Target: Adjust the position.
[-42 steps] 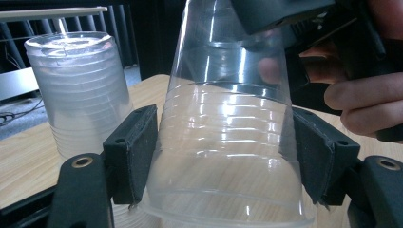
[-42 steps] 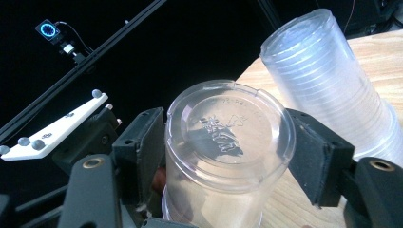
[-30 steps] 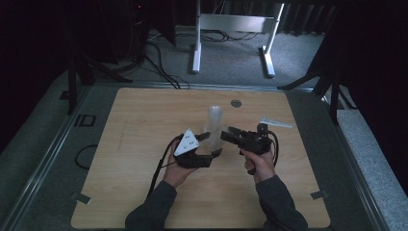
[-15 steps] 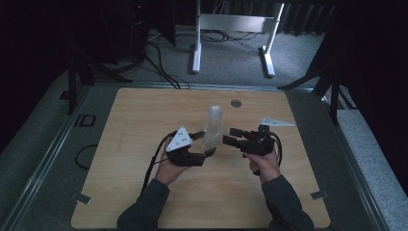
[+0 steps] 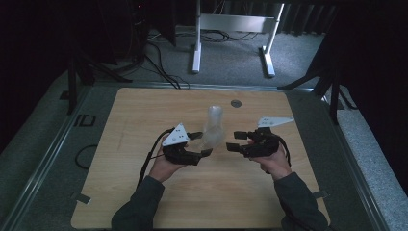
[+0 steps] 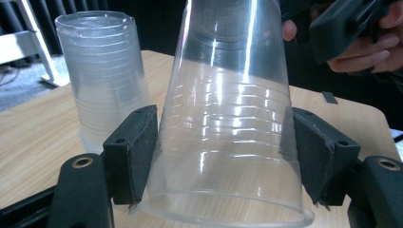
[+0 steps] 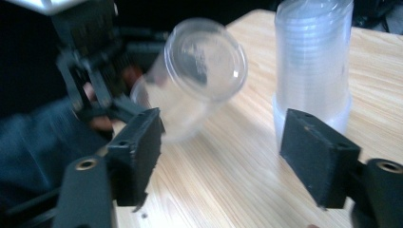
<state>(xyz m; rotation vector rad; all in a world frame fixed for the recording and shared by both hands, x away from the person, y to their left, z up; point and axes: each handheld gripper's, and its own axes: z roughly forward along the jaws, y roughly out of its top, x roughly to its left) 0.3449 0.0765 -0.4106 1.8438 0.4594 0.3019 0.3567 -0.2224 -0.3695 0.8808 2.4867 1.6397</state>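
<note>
A stack of clear plastic cups (image 5: 215, 115) stands upside down near the middle of the wooden table (image 5: 139, 120). My left gripper (image 5: 200, 144) is shut on a single clear cup (image 5: 210, 140) just in front of the stack. In the left gripper view the pads press both sides of this single cup (image 6: 228, 118), which is tilted with its rim down, and the stack (image 6: 102, 80) stands behind on the left. My right gripper (image 5: 233, 140) stands open to the right of the cup. From the right gripper view, the held cup (image 7: 199, 80) and stack (image 7: 311, 57) lie beyond its jaws (image 7: 223, 156).
A small round metal disc (image 5: 235, 103) sits in the tabletop behind the stack. A white metal frame (image 5: 231, 24) and cables (image 5: 159, 67) lie on the floor past the far edge. Bare wood extends to the left and right of both hands.
My left hand has turned and drawn slightly left, tilting the single cup away from the stack. The right gripper has dropped back a little toward the person and stays open.
</note>
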